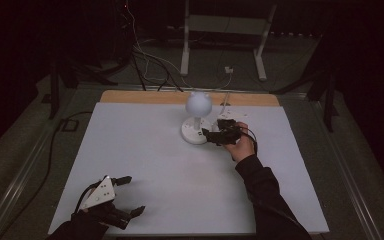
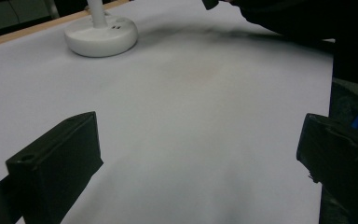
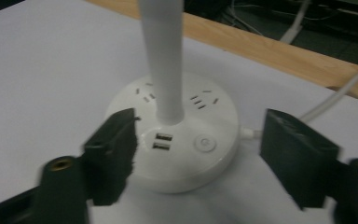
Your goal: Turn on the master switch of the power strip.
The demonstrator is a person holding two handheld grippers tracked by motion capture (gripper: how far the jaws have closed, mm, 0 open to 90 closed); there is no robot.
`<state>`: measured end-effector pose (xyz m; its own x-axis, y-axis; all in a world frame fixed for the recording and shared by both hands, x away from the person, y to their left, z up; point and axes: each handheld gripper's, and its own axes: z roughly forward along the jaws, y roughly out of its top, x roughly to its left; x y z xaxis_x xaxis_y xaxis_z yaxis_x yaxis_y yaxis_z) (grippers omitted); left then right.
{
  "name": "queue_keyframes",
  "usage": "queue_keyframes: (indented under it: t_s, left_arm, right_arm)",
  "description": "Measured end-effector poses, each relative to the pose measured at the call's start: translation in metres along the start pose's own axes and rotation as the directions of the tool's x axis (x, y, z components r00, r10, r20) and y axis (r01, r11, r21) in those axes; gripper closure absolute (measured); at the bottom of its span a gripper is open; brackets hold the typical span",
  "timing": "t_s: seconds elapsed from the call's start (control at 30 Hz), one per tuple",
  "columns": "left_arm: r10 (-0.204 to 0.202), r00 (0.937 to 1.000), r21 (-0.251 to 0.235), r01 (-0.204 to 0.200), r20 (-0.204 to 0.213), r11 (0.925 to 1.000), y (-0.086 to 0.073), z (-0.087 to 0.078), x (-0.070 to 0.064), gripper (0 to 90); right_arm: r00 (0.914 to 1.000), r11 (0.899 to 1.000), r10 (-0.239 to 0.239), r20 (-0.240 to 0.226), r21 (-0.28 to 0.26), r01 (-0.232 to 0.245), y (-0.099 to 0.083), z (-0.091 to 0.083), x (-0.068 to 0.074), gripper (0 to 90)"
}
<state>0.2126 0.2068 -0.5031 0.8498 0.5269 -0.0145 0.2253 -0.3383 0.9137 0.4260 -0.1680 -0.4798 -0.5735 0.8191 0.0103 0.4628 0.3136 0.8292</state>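
Observation:
A white desk lamp stands at the far middle of the table, with a round head [image 1: 198,102] and a round base [image 1: 195,132]. In the right gripper view the base [image 3: 186,154] carries a stem [image 3: 161,60], two USB ports [image 3: 161,141], a round button [image 3: 205,143] and socket slots. My right gripper [image 1: 210,137] is open just right of the base; its jaws [image 3: 198,158] stand apart on either side of the base's near edge, not touching it. Near the front left corner my left gripper [image 1: 132,195] is open over bare mat [image 2: 200,158], holding nothing.
A white mat [image 1: 145,150] covers the table, with a wooden strip [image 1: 145,96] along the far edge. The lamp's white cable [image 3: 335,98] runs off the back. A dark sleeve [image 2: 298,18] crosses the right side. Beyond the table are floor cables and a white stand [image 1: 225,25].

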Motion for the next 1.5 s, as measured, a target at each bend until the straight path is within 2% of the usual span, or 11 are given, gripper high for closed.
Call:
queue_keyframes:
  t_s: [0.07, 0.13, 0.23, 0.53, 0.67, 0.8, 1.17, 1.5]
  left_arm:
    - [-0.001, 1.0000, -0.003, 0.001, 0.000, 1.0000, 0.000, 0.000, 0.000, 0.3]
    - [-0.002, 1.0000, -0.002, 0.002, 0.000, 1.0000, 0.000, 0.000, 0.000, 0.3]
    - [-0.001, 1.0000, -0.003, 0.001, 0.001, 1.0000, 0.000, 0.000, 0.000, 0.3]
    - [-0.003, 1.0000, -0.002, 0.003, -0.001, 1.0000, 0.000, 0.000, 0.000, 0.3]
    - [-0.005, 1.0000, -0.002, 0.005, 0.001, 1.0000, 0.000, 0.000, 0.000, 0.2]
    - [-0.004, 1.0000, -0.003, 0.004, 0.002, 1.0000, 0.000, 0.000, 0.000, 0.3]
    - [-0.004, 1.0000, -0.003, 0.004, 0.001, 1.0000, 0.000, 0.000, 0.000, 0.2]
    - [-0.005, 1.0000, -0.001, 0.005, 0.000, 1.0000, 0.000, 0.000, 0.001, 0.3]
  right_arm:
    - [0.9996, 1.000, 0.002, 0.028, -0.010, -0.002, 0.001, 0.000, 0.000, 36.6]
    - [0.9992, 1.000, 0.014, 0.038, -0.009, -0.014, 0.002, -0.001, -0.001, 46.0]
    - [0.9991, 1.000, 0.008, 0.041, 0.008, -0.008, 0.004, 0.001, -0.003, 54.1]
    - [0.9987, 0.999, 0.021, 0.047, 0.041, -0.023, 0.004, 0.008, -0.007, 70.3]
    - [0.9971, 0.999, 0.013, 0.075, 0.047, -0.016, 0.003, 0.010, -0.006, 80.1]
    - [0.9961, 0.998, 0.029, 0.083, 0.046, -0.033, 0.004, 0.012, -0.008, 89.2]
    - [0.9950, 0.997, 0.047, 0.088, 0.051, -0.052, 0.005, 0.020, -0.008, 90.0]
    - [0.9894, 0.996, 0.072, 0.126, 0.049, -0.079, -0.001, 0.028, -0.007, 90.0]
